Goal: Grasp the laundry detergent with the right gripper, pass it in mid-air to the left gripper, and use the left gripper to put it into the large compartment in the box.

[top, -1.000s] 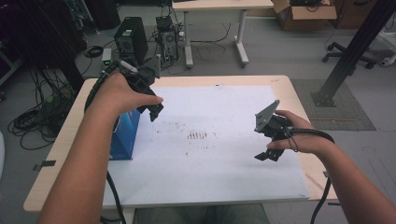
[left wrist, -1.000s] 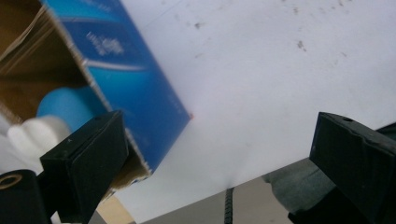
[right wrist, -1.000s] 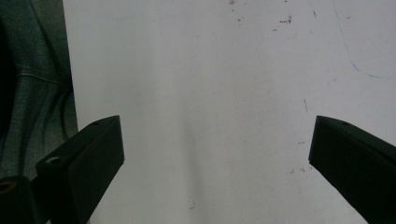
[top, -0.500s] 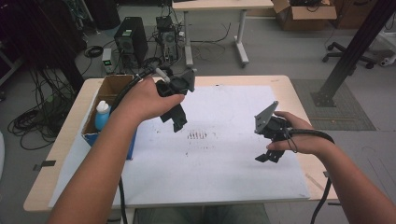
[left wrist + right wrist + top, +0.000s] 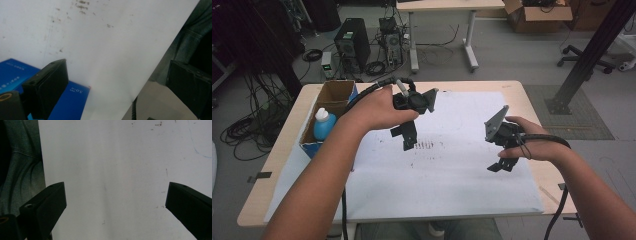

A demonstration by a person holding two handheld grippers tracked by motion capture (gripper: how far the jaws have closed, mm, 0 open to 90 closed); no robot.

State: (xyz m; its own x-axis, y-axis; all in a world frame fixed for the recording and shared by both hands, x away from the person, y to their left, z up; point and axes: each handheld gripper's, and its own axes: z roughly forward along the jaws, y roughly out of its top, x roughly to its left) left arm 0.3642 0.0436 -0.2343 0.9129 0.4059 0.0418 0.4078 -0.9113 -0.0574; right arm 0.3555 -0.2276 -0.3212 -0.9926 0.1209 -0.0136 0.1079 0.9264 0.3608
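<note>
Left gripper (image 5: pixel 408 139): held above the white sheet (image 5: pixel 452 170), jaws spread wide and empty, pointing down just beside a patch of dark marks (image 5: pixel 425 145). Right gripper (image 5: pixel 501 165): held over the sheet's right part, jaws likewise wide apart, nothing between them. Well apart from each other. Left of the left gripper, at the table's (image 5: pixel 287 165) left edge: blue cardboard box (image 5: pixel 332 97), open-topped, containing a blue bottle with white cap (image 5: pixel 324 124), upright. In the left gripper view, blue box wall (image 5: pixel 75 97) visible just behind one jaw.
</note>
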